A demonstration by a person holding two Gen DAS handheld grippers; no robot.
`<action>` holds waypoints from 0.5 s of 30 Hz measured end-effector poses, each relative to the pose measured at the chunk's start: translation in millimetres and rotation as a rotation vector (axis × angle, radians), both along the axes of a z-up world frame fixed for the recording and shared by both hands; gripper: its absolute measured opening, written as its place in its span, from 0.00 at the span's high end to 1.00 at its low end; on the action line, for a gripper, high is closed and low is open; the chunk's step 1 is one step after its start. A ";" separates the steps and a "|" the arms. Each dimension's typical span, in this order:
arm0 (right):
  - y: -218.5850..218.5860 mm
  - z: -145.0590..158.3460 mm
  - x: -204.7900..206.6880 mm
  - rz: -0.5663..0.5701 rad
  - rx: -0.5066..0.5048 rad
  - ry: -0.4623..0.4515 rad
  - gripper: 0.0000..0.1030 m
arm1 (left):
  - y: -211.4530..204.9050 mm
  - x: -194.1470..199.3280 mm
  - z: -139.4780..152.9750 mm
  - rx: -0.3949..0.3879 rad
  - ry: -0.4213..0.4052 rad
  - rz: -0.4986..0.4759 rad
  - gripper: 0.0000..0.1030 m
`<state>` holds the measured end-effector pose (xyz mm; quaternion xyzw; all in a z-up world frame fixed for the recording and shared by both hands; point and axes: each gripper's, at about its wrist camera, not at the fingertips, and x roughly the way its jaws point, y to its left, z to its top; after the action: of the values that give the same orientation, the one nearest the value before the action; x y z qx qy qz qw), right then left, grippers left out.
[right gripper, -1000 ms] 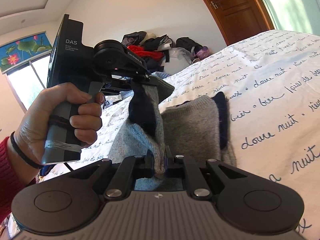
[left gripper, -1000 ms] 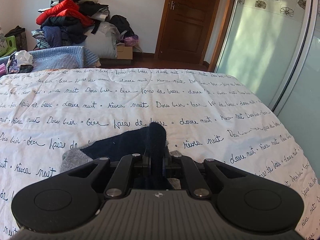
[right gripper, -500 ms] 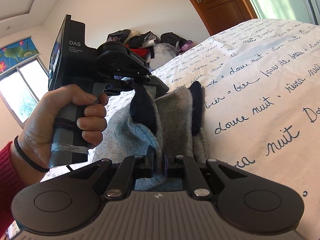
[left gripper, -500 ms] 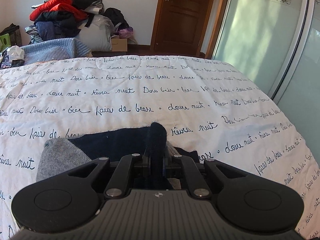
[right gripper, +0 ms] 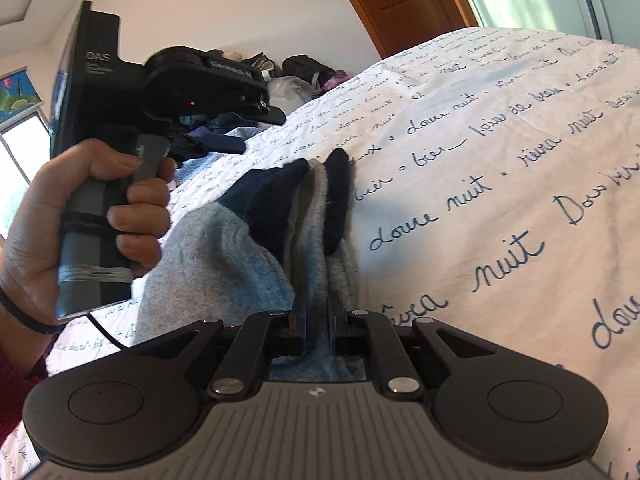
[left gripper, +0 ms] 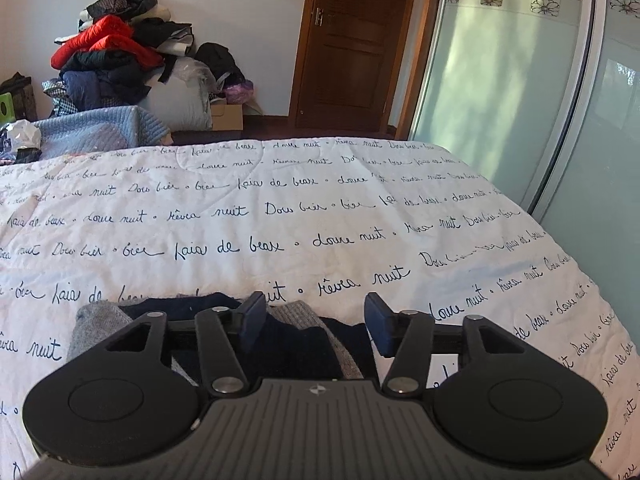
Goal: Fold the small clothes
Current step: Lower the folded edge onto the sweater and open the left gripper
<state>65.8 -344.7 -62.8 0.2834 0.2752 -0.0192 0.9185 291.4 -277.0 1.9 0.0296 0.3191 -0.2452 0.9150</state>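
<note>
Grey and navy knitted socks (right gripper: 316, 216) lie folded on my white quilted bedspread with dark script lettering (left gripper: 320, 208).
My right gripper (right gripper: 317, 320) is clamped tight on the grey end of the socks. My left gripper (left gripper: 316, 316) is opening, its jaws parted wide above the fabric, pads clear of it, gripping nothing.
</note>
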 end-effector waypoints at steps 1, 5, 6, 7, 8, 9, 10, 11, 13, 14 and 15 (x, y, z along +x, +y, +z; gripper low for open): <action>-0.1 0.2 -0.2 -0.003 -0.007 0.005 0.91 | 3.0 -1.5 1.7 0.002 -0.006 0.006 0.40; -0.6 -0.3 -0.8 -0.013 -0.030 0.020 0.90 | 22.8 -4.1 6.9 -0.005 -0.003 0.040 0.33; -0.2 -0.5 -0.7 -0.011 -0.039 0.024 0.90 | 29.7 -4.6 7.8 -0.011 0.001 0.047 0.32; 0.5 -0.5 -0.5 -0.011 -0.046 0.026 0.90 | 37.7 -5.7 8.5 -0.016 0.005 0.056 0.31; 0.8 -0.5 0.4 -0.011 -0.051 0.030 0.90 | 44.8 -7.0 9.0 -0.017 0.007 0.068 0.30; 1.4 -0.5 0.8 -0.011 -0.056 0.034 0.90 | 52.1 -9.3 8.9 -0.014 0.009 0.080 0.29; 1.9 -0.6 1.3 -0.011 -0.062 0.037 0.90 | 59.1 -12.0 8.6 -0.009 0.010 0.089 0.28; 2.5 -0.5 1.4 -0.012 -0.067 0.040 0.90 | 65.8 -15.1 8.0 -0.002 0.010 0.096 0.28; 3.6 -0.3 1.6 -0.014 -0.075 0.044 0.90 | 81.4 -23.7 6.0 0.021 0.013 0.111 0.27; 4.4 -0.2 2.3 -0.015 -0.081 0.047 0.90 | 88.5 -28.4 4.7 0.032 0.010 0.116 0.26; 5.6 0.4 2.1 -0.016 -0.088 0.049 0.90 | 95.1 -33.1 3.7 0.046 0.007 0.121 0.25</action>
<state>67.9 -339.2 -62.5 0.2444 0.2943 -0.0457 0.9228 258.3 -181.9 5.7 0.0307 0.3290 -0.1822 0.9261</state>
